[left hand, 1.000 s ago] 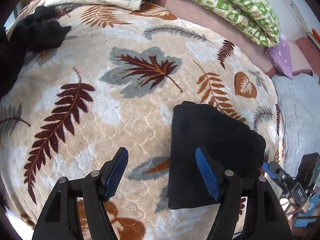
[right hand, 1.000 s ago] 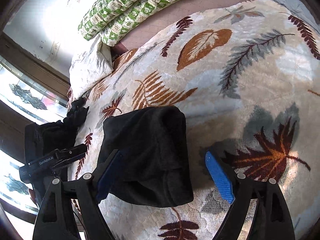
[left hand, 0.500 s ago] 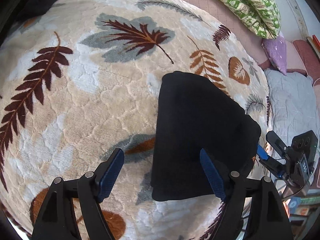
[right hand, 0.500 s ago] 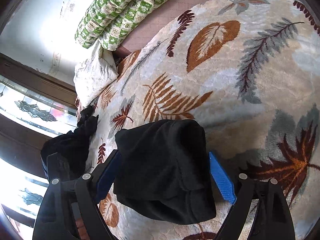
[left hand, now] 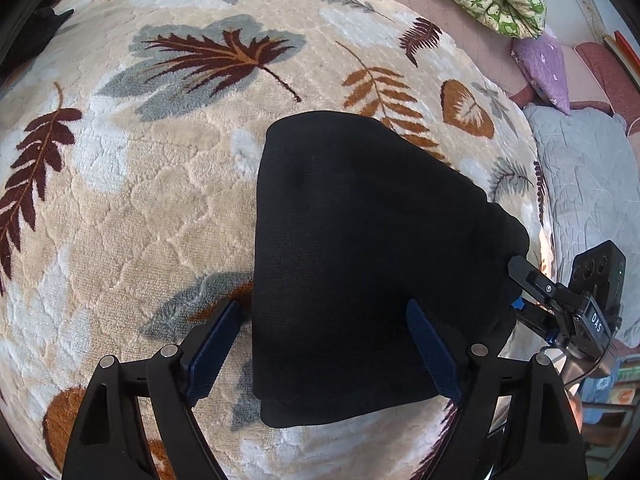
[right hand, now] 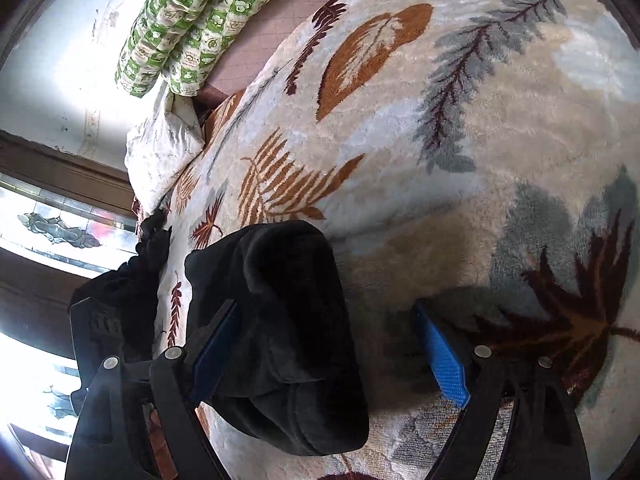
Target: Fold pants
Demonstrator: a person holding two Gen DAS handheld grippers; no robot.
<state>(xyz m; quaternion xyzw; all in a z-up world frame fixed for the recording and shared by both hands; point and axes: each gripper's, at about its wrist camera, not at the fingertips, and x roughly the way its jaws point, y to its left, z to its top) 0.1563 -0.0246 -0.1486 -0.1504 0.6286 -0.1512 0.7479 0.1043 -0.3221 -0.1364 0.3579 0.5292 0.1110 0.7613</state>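
Both sets of jaws stand spread wide, gripping nothing: the left gripper (left hand: 326, 344) straddles the near edge of the folded black pants (left hand: 360, 260), the right gripper (right hand: 328, 344) their end. The pants lie compact on the leaf-patterned blanket (left hand: 140, 200); folding looks finished, so the next move is likely lifting clear.

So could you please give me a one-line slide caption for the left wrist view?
Open left gripper straddling the folded black pants on a leaf-patterned blanket.
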